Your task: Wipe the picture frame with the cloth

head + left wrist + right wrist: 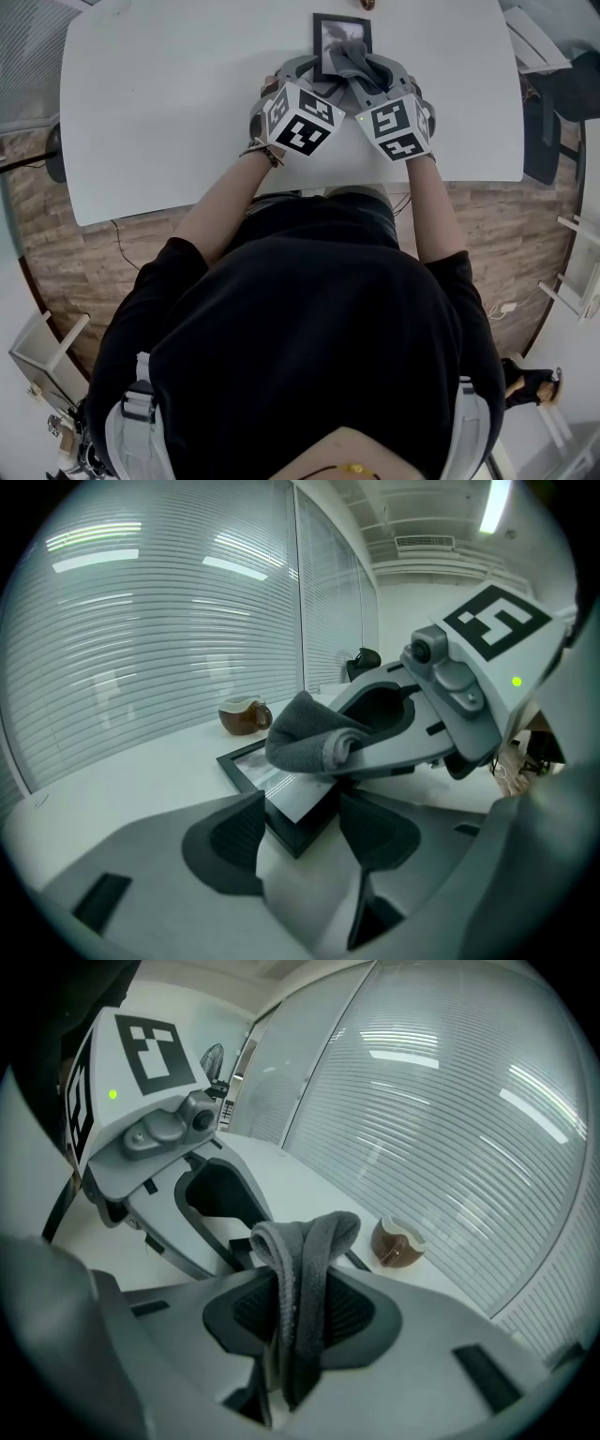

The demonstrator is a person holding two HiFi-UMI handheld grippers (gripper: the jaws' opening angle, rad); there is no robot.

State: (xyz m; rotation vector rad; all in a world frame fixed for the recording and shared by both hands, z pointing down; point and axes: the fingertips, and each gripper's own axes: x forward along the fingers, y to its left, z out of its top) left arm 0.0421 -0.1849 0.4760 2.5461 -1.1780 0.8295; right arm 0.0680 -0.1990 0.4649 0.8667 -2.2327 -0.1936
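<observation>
Two tongs meet at the picture frame (pixel 330 37), which lies flat on the tabletop's (pixel 169 103) far side. The left tongs (pixel 300 827) gape wide around its near corner. The right tongs (pixel 300 1312) pinch the grey cloth (pixel 305 1260) over its glass. Wiping seems underway and unfinished.

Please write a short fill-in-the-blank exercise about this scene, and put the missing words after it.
1. The right gripper is ____ on the grey cloth.
2. The jaws of the left gripper stand ____, with a corner of the black picture frame just ahead of them.
3. The frame lies flat on a ____ table.
4. The colour of the cup beyond the frame is ____.

Missing words: shut; open; white; brown.
</observation>
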